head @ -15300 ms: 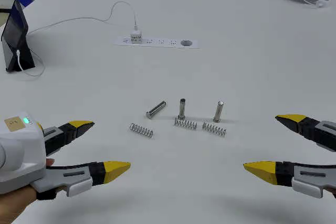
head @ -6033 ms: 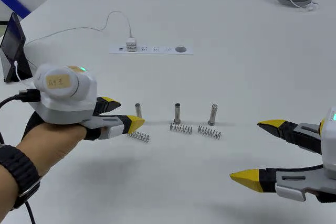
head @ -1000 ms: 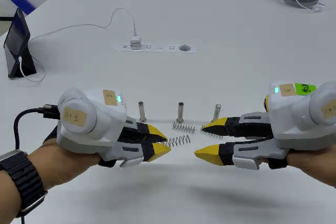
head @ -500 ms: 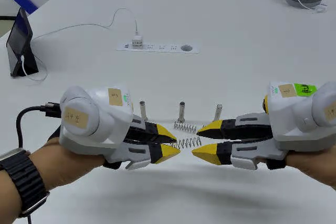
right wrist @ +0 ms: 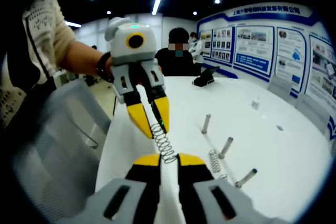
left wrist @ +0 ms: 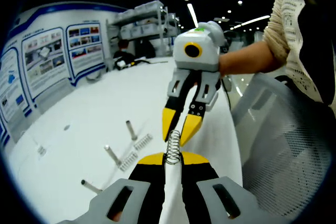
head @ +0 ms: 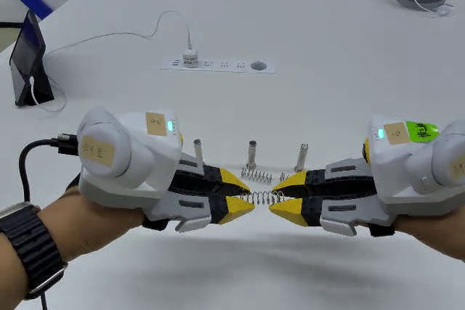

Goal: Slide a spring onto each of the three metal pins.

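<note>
Spring (head: 261,197), one: clamped at each end by left tongs (head: 245,198) and right tongs (head: 279,198). Pins (head: 252,152), three: upright, bare. Other springs (head: 256,174): lying on counter (head: 327,107). None fitted.

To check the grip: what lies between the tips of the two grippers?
A spring, one end in the left gripper, the other in the right gripper, seen in the head view.

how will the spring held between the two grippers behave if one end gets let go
Probably floppy: the thin, open-coiled spring seems to bow between the left gripper and right gripper. It looks light, so it may flick away. Its round coils would likely roll on the table.
</note>
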Available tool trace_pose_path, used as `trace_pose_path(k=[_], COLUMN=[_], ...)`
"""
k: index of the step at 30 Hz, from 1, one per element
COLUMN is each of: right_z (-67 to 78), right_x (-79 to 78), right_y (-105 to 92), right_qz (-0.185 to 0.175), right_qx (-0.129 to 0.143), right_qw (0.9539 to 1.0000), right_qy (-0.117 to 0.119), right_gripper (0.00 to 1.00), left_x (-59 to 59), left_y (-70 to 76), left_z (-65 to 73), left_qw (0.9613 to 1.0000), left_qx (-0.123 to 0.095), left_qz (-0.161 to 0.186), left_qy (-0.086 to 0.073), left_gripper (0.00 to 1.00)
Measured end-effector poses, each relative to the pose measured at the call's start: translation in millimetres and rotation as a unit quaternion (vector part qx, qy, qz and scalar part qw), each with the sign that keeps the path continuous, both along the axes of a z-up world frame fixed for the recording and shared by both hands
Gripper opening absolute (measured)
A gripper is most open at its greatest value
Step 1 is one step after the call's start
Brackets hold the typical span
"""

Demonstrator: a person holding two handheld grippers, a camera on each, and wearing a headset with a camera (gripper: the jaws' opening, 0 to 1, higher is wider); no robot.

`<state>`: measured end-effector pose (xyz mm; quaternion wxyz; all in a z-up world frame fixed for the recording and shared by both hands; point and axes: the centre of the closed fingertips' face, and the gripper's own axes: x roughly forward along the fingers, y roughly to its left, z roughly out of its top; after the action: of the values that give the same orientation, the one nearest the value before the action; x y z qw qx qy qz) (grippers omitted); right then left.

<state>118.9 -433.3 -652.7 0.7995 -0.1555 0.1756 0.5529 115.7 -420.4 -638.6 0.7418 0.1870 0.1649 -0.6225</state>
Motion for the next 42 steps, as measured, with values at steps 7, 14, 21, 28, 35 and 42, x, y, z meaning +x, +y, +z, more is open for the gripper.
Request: trace_pose_path(k=[7,14,21,28,35,42], right_z=[-4.7,-5.0,-3.0,-4.1,-4.9,-4.5], right_x=[-0.3,-3.1,-6.3,-11.4,-8.2,-2.2], right_y=[0.7,5.9,14.4,26.7,21.7,9.3], right_qz=[0.0,0.007,0.015,0.03,0.014,-0.011], right_qx=[-0.005,-0.004,0.004,0.003,0.006,0.0], right_qw=[1.0,0.9999,0.9997,0.9994,0.9995,0.9995], right_qy=[0.007,0.01,0.016,0.018,0.029,0.03], right_gripper=[0.12,0.12,0.12,0.13,0.16,0.25], left_x=[-2.8,-5.6,-8.6,-12.4,-12.7,-4.7], left_y=[-7.5,-14.8,-21.5,-25.8,-21.3,-12.6], left_z=[13.7,24.6,34.1,36.1,32.0,28.8], left_qw=[0.9998,0.9991,0.9981,0.9977,0.9979,0.9984], left_qx=[-0.021,-0.041,-0.06,-0.066,-0.062,-0.055], left_qz=[-0.001,-0.004,-0.007,-0.012,-0.01,0.0], left_qy=[0.004,0.008,0.012,0.014,0.018,0.015], left_gripper=[0.09,0.09,0.09,0.08,0.08,0.08])
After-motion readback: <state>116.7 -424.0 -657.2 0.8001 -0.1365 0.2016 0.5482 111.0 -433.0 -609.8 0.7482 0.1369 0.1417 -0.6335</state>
